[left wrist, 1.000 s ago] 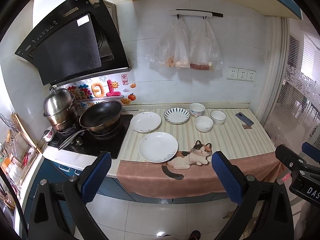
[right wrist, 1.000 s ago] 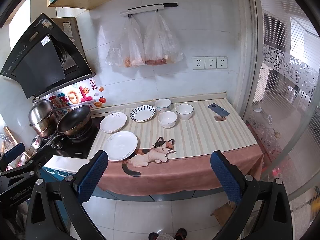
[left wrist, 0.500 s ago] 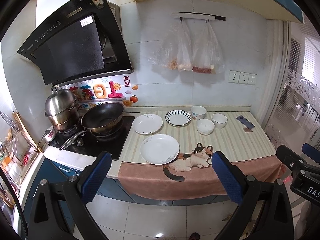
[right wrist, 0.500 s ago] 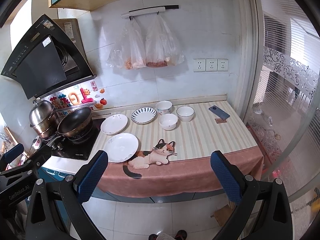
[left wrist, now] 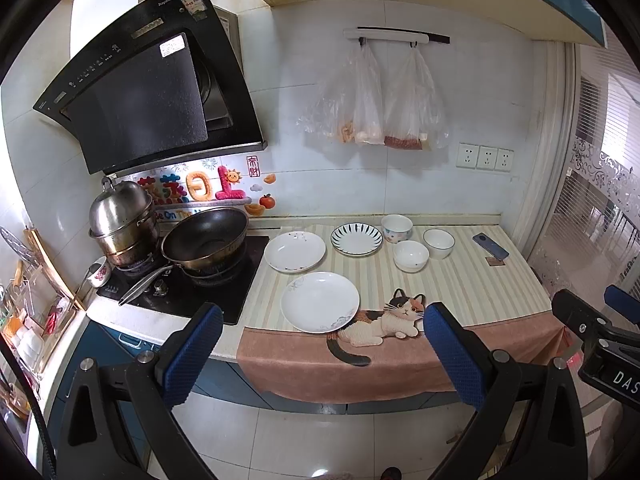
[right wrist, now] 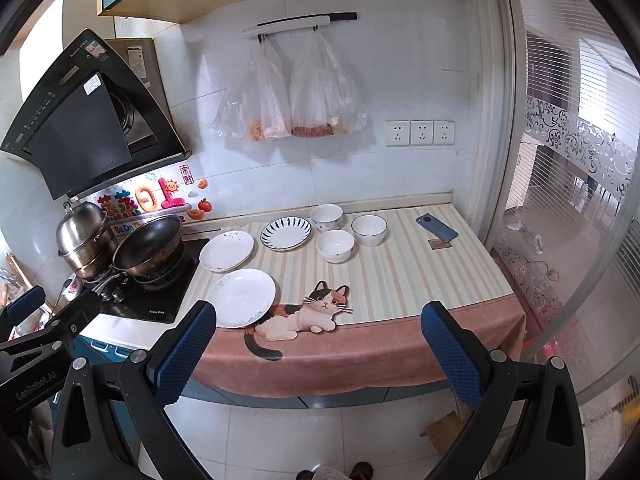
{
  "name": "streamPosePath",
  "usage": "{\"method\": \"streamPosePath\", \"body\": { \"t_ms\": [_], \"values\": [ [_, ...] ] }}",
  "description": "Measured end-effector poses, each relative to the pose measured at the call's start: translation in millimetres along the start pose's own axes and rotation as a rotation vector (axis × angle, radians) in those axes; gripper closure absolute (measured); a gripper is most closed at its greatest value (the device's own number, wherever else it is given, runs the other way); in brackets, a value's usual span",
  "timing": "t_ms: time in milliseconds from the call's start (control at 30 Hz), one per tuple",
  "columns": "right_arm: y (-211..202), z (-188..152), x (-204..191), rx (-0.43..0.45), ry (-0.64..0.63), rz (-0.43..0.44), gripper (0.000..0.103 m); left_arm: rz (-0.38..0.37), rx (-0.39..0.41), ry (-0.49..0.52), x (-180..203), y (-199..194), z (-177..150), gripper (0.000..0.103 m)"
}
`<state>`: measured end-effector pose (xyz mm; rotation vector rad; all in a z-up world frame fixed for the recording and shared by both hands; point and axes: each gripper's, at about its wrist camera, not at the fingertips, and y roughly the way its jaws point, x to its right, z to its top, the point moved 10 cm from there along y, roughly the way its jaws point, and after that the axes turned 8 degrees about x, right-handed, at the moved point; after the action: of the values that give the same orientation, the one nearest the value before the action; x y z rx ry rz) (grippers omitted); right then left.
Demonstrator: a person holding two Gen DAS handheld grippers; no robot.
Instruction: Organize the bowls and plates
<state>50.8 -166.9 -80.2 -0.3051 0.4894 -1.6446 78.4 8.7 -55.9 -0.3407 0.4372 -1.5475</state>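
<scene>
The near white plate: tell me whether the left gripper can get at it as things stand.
Probably yes. The left gripper is open, short of the counter, and nothing stands between it and the near white plate, whose front rim lies near the counter edge.

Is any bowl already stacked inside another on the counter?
No, the three bowls each sit alone on the striped mat, apart from one another.

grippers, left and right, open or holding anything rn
Left gripper: open, holding nothing.
Right gripper: open, holding nothing.
</scene>
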Motion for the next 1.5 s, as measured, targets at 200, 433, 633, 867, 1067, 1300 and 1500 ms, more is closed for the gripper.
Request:
{"method": "streamPosePath", "body": {
  "t_ms": [200, 433, 633, 867, 1067, 1300, 1500],
  "values": [
    [1, -1, 1, -0.001, 0.001, -0.001, 0.000, 0.001, 0.002, -0.001, 0, 0, 0, 0.000],
    [3, 1, 1, 0.002, -0.006, -0.004, 0.000, 0.003, 0.002, -0.002, 1, 0, 1, 0.000],
    [4, 1, 1, 0.002, -0.008, -0.005, 0.000, 0.004, 0.003, -0.003, 0, 2, 4, 0.000],
    [5, 1, 1, 0.001, -0.008, -0.006, 0.000, 0.003, 0.004, -0.003, -1, 3, 5, 0.000],
    [13, 4, -2, -0.006, 0.007, 0.001, 0.000, -0.003, 0.001, -0.005, -3, 9, 7, 0.000],
    [29, 2, -12, -0.027, 0.048, 0.018, 0.000, -0.006, -0.011, -0.008, -12, 23, 4, 0.000],
    [72, -13, -25, -0.043, 0.053, 0.056, 0.000, 0.002, -0.002, -0.023, -29, 57, -6, 0.000]
  ]
}}
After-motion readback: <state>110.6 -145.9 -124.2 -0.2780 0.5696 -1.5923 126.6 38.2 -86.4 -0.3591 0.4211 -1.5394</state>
